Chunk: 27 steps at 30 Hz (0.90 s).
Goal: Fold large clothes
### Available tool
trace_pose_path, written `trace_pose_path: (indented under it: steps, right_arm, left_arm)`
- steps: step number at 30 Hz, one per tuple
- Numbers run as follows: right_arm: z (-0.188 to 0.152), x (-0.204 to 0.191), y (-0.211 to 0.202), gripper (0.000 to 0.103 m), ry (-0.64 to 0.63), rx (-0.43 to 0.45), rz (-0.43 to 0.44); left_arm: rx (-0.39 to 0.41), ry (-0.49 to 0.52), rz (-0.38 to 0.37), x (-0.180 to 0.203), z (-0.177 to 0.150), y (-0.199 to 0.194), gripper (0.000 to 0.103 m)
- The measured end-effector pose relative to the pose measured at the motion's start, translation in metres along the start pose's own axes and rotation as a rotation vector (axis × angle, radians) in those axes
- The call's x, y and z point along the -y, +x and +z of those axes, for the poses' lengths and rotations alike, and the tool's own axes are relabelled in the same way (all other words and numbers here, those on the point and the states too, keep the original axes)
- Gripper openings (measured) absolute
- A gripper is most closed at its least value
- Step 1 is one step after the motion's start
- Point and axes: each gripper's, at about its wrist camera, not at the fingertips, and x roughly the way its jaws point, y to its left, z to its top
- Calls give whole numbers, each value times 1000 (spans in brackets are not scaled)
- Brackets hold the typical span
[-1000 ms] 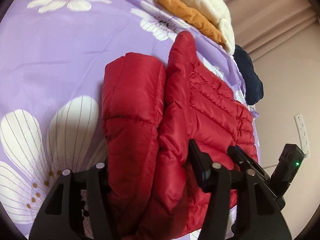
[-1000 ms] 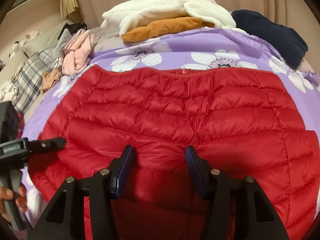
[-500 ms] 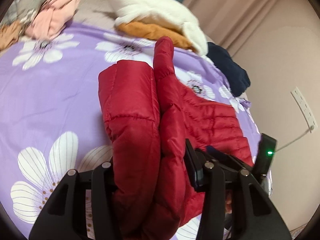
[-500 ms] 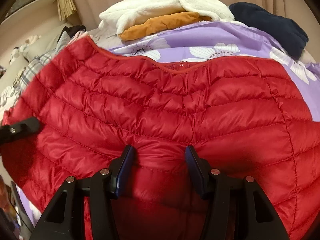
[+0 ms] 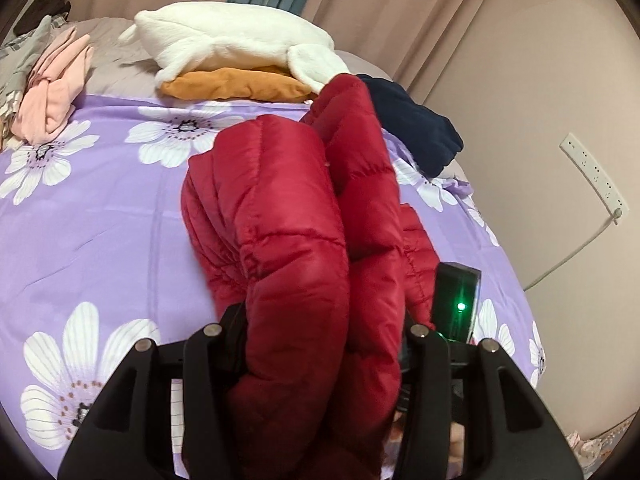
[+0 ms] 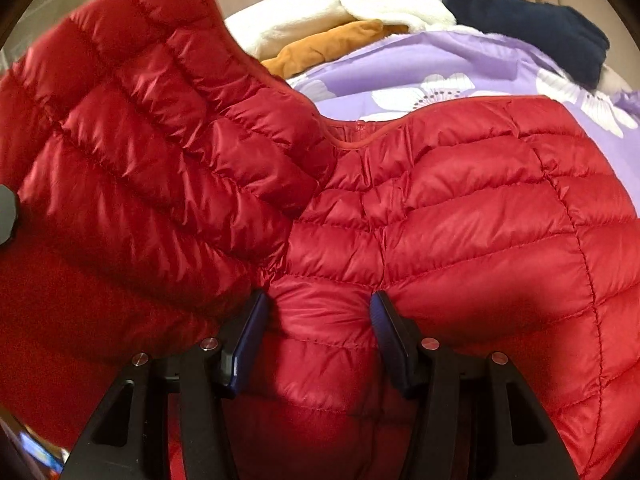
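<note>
The red jacket (image 6: 460,216) is lying on the bed (image 5: 100,220), its left side being lifted in a first fold. The left gripper (image 5: 320,344) is clamping a thick bunch, its jaws having just been closing slightly; the right gripper (image 6: 316,332) is pinching the near edge. Most folding is remaining.

The jacket (image 6: 460,216) is made of glossy, quilted red cloth, the sheet (image 5: 100,216) of smooth, faintly shiny cloth, the white blanket (image 5: 240,44) of matt plush, and the grippers' frames are seen in matt black plastic with metal pins.
</note>
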Motion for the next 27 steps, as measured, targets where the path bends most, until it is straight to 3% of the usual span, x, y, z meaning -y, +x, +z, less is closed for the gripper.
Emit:
trace_pose_path:
  steps: [13, 21, 24, 27]
  right_arm:
    - [8, 29, -9, 56, 141, -2, 126]
    - [2, 44, -68, 56, 94, 102, 77]
    - [-2, 64, -95, 56, 99, 164, 22]
    - [-11, 85, -102, 56, 138, 170, -22]
  left_arm:
    - [-28, -9, 35, 40, 4, 34, 57]
    - [-49, -8, 66, 41, 2, 40, 57]
    - [-47, 1, 72, 48, 1, 43, 56]
    - [-45, 13, 81, 55, -2, 47, 56]
